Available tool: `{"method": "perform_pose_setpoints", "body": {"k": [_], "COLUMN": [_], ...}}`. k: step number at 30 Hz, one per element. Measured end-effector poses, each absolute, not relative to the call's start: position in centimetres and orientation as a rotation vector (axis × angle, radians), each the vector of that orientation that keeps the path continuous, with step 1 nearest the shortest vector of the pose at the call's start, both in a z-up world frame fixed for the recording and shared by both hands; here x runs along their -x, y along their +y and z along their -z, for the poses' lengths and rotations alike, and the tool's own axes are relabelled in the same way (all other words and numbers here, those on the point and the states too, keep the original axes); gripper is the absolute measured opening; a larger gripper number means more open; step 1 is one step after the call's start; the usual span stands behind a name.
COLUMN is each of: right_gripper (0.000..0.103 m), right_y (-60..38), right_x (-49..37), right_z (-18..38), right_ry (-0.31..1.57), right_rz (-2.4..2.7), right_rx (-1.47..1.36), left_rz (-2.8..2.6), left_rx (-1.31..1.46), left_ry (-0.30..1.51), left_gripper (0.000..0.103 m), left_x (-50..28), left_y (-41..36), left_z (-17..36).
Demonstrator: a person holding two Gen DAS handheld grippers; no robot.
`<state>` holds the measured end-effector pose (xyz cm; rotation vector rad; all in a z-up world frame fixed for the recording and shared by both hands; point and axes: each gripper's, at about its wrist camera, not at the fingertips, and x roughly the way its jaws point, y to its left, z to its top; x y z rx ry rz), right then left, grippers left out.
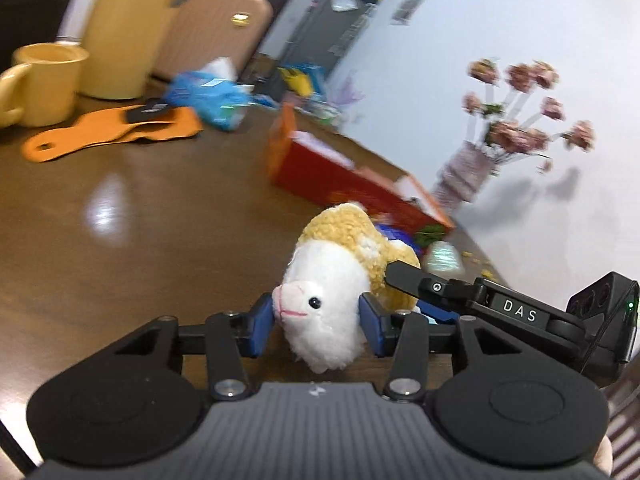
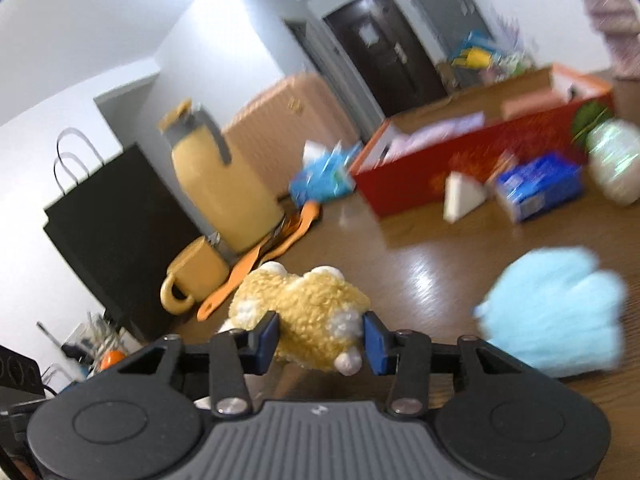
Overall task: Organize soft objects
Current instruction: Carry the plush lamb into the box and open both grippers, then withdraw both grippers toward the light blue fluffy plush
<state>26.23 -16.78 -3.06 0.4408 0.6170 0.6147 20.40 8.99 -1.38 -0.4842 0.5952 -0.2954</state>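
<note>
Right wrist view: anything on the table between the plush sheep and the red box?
No. In the right wrist view, only bare brown table separates the plush sheep from the red box.

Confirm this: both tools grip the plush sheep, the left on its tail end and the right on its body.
Wrong on one point: the left tool grips the sheep by its head, as the left wrist view shows. The right tool does grip the body.

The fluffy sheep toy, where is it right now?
The sheep toy is between both grippers above the brown table: left gripper grips its white head, right gripper its tan body.
</note>
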Motion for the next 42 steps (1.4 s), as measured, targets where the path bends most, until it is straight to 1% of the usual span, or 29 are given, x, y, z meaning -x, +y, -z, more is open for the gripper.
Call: {"method": "perform_pose_setpoints", "body": {"k": [5,7,10,13,15,18,21,24,26,28,33,35,40,42], "right_gripper": [0.044,0.044,0.044,0.044,0.045,0.045,0.045,0.043,0.041,0.04,0.04,0.049,0.05,0.051], "right_y": [-21.3,-23.4,-25.9,-27.1,-27.3,-27.1,-26.5,-25.4,-24.3,-23.6,-23.0,-23.1,-25.0,-25.4], "right_x": [-26.6,-28.7,-34.1,-41.2,-46.3,-52.9,-58.0,-61.2,-62.0,-62.1,-62.3,-62.0,-59.8,-58.3], "right_z": [0.2,-1.7,-5.0,-7.0,-7.4,-6.3,-3.9,-0.5,1.0,1.4,1.3,0.8,-2.1,-3.9], "right_ry": [0.533,0.498,0.484,0.527,0.575,0.674,0.755,0.845,0.869,0.864,0.886,0.873,0.808,0.78], "right_rz": [-0.511,-0.476,-0.442,-0.416,-0.408,-0.398,-0.373,-0.356,-0.371,-0.394,-0.441,-0.424,-0.411,-0.402], "right_rx": [-0.438,-0.411,-0.364,-0.319,-0.289,-0.292,-0.267,-0.243,-0.209,-0.18,-0.19,-0.183,-0.153,-0.116], "left_rz": [0.422,0.452,0.48,0.458,0.42,0.354,0.319,0.301,0.332,0.347,0.368,0.367,0.322,0.272], "left_rx": [0.482,0.459,0.443,0.463,0.467,0.462,0.399,0.29,0.223,0.172,0.183,0.172,0.119,0.085], "left_ry": [0.581,0.559,0.553,0.594,0.627,0.681,0.742,0.791,0.776,0.771,0.774,0.76,0.669,0.626], "left_gripper": [0.046,0.046,0.046,0.046,0.046,0.046,0.046,0.047,0.047,0.048,0.049,0.049,0.054,0.059], "left_x": [-26.1,-29.9,-36.2,-42.8,-46.6,-50.5,-53.1,-54.0,-53.5,-53.0,-52.2,-51.9,-49.4,-48.4], "left_y": [4.6,2.5,0.3,-1.4,-2.5,-4.0,-5.5,-6.4,-6.6,-6.6,-5.5,-5.1,-3.3,-2.0], "left_z": [-1.3,-2.8,-4.6,-5.3,-4.9,-3.0,-0.4,1.4,1.6,1.6,1.4,0.5,-4.5,-6.6]}}
